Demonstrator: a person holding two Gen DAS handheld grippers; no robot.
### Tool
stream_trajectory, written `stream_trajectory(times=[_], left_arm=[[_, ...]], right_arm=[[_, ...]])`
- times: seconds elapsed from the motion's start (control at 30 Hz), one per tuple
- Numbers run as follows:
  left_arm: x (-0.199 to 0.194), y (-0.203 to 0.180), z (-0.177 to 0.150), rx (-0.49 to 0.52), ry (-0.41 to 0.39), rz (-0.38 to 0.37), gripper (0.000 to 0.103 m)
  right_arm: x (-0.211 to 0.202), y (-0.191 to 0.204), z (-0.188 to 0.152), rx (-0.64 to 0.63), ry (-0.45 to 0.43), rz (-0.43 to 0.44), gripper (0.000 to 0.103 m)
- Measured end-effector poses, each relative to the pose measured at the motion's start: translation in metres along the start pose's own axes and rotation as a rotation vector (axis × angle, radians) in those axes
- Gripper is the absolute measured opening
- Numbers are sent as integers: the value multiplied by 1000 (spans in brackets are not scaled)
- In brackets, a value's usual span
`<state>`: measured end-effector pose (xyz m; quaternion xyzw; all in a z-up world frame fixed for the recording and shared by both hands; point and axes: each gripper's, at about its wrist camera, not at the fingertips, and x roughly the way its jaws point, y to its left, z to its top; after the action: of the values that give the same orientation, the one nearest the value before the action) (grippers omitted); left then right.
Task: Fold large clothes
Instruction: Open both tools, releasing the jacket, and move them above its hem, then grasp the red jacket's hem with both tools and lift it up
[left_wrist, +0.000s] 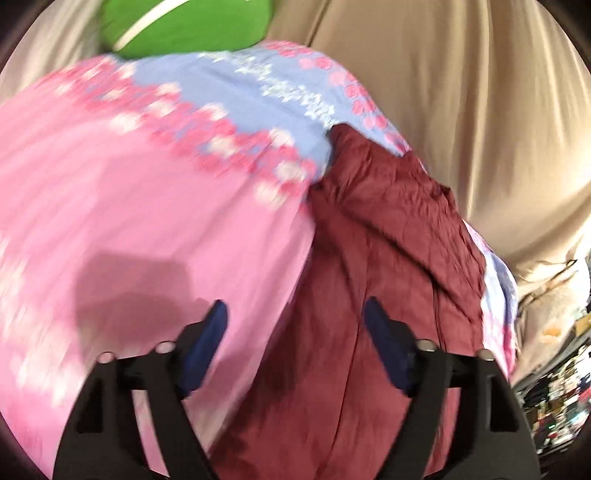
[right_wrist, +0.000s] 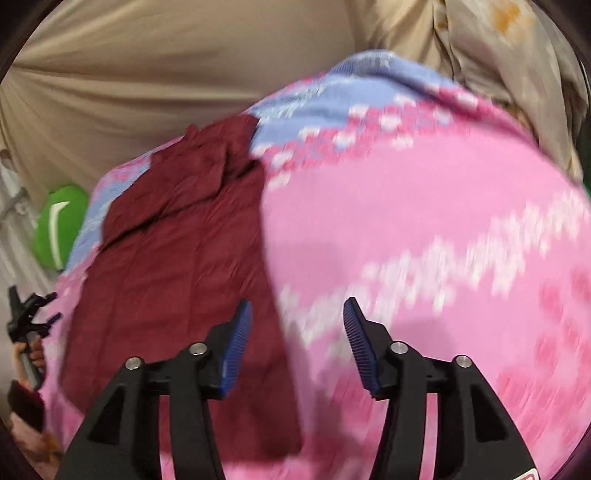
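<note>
Maroon garment (left_wrist: 369, 266) lies spread on the pink sheet (left_wrist: 122, 206), which has a blue band with pink and white flowers along its far end; from my left wrist view it runs from between the fingers up toward that blue band, its far end rumpled. My left hand-held gripper (left_wrist: 295, 317) hangs above it, jaws apart with nothing between them. My right hand-held gripper (right_wrist: 297, 315) is released too, jaws spread over the garment's edge where maroon meets pink, and nothing is gripped. Through the right wrist camera I see the left hand-held gripper at the far left edge, beside the sheet, held by a hand (right_wrist: 35, 350). Beige cloth (right_wrist: 155, 74) lies beyond the sheet. A green cushion (left_wrist: 184, 26) sits just past the sheet's far end. Both views are smeared by motion blur.
</note>
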<state>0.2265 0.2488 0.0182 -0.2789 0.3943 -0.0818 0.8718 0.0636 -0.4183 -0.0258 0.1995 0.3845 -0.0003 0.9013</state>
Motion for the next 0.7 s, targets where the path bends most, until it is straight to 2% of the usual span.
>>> stream_trajectory(times=[0.13, 0.23, 0.33, 0.43, 0.5, 0.57, 0.6, 0.63, 0.67, 0.7], left_arm=[[-20, 24, -48, -59, 100, -6, 80], [-30, 38, -75, -93, 97, -33, 81], [-35, 38, -87, -80, 86, -50, 81], [-32, 29, -94, -53, 118, -74, 81], [-28, 23, -96, -42, 149, -101, 79], [-25, 17, -100, -38, 175, -122, 70], [-21, 12, -103, -23, 194, -119, 59], [-20, 9, -104, -16, 201, -119, 41], [-19, 7, -106, -15, 207, -120, 32], [-21, 5, -107, -13, 208, -120, 12]], right_arm=[[-9, 7, -42, 39, 63, 101, 59], [-5, 13, -59, 59, 75, 130, 60], [6, 18, -64, 106, 71, 172, 61], [13, 24, -64, 164, 54, 233, 61], [16, 29, -65, 188, 35, 265, 57], [18, 34, -65, 199, 27, 266, 42], [19, 38, -64, 202, 20, 263, 35], [19, 39, -65, 210, 14, 255, 23], [20, 41, -65, 216, 17, 247, 13], [18, 41, -65, 228, 9, 238, 10]])
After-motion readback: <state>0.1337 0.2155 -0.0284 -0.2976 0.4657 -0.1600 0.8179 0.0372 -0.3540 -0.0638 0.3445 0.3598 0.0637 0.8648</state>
